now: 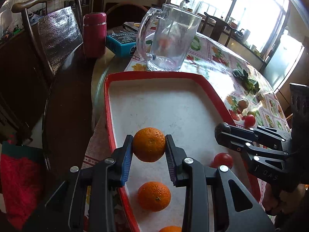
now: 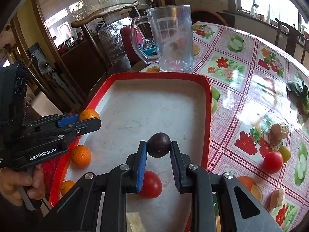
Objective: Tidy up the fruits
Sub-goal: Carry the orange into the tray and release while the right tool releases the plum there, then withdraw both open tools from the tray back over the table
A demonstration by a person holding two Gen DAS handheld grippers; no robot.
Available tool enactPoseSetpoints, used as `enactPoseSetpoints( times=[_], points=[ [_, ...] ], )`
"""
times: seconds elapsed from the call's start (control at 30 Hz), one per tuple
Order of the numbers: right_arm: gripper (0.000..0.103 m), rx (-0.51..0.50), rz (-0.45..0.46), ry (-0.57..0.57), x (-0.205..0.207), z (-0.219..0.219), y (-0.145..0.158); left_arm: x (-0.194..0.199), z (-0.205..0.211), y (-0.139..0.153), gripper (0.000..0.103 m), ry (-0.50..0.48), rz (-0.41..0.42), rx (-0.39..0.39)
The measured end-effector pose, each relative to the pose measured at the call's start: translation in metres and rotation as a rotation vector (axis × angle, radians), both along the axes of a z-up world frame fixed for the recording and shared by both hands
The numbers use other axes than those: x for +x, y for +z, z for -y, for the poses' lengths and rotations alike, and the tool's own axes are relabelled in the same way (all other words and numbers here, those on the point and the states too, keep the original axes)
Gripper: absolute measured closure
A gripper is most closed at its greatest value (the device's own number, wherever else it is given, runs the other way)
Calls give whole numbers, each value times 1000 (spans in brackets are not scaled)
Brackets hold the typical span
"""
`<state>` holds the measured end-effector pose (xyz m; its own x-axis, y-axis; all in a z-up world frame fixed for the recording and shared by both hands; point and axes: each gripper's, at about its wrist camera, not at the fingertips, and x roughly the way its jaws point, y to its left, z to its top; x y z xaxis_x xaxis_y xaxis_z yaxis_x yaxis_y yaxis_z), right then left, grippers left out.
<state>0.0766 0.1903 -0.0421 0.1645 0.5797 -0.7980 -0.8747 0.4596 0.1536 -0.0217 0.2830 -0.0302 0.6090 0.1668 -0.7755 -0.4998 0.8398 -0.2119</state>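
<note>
Oranges number four: one (image 1: 149, 144) is clamped between the pads of the left gripper (image 1: 149, 145) above the tray (image 1: 154, 75), and three lie loose in the tray at the 7 o'clock side in the right wrist view, the nearest (image 2: 80, 156) just beside the red rim. One dark plum (image 2: 159, 145) is pinched in the right gripper (image 2: 159, 145), also over the tray's white floor. Tomatoes count two: one (image 2: 151, 184) in the tray under the right gripper, one (image 2: 272, 162) on the tablecloth (image 2: 241, 67) at 3 o'clock, touching a small green fruit (image 2: 284, 153). Beyond the tray at 12 o'clock stands a clear mug (image 2: 171, 38); a red flask (image 1: 94, 34) and blue box (image 1: 121, 44) sit at 11 o'clock. Greens (image 1: 248, 81) lie at 2 o'clock.
</note>
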Motion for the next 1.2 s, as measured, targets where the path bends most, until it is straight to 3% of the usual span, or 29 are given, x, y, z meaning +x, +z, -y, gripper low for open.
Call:
enactPoseSetpoints(
  times=[0.13, 0.33, 0.5, 0.67, 0.87, 1.0, 1.2],
  points=[
    [78, -27, -16, 10, 2, -5, -8, 5, -2, -9, 73, -7, -27, -11],
    [65, -10, -18, 6, 2, 0, -5, 8, 0, -10, 72, -2, -50, 1],
    [62, 25, -13, -7, -3, 19, 6, 2, 6, -5, 59, 1, -28, -6],
    [61, 76, -17, -39, -5, 48, 21, -6, 16, 5, 48, 14, -5, 19],
    [57, 151, -26, -114, -4, 93, 36, -17, 30, 21, 47, 27, 57, -2],
    [56, 196, -31, -184, -3, 131, 42, -17, 48, 28, 37, 13, 91, -16],
    [55, 215, -26, -296, -3, 191, 39, -8, 77, 32, 36, -26, 99, -23]
  ],
)
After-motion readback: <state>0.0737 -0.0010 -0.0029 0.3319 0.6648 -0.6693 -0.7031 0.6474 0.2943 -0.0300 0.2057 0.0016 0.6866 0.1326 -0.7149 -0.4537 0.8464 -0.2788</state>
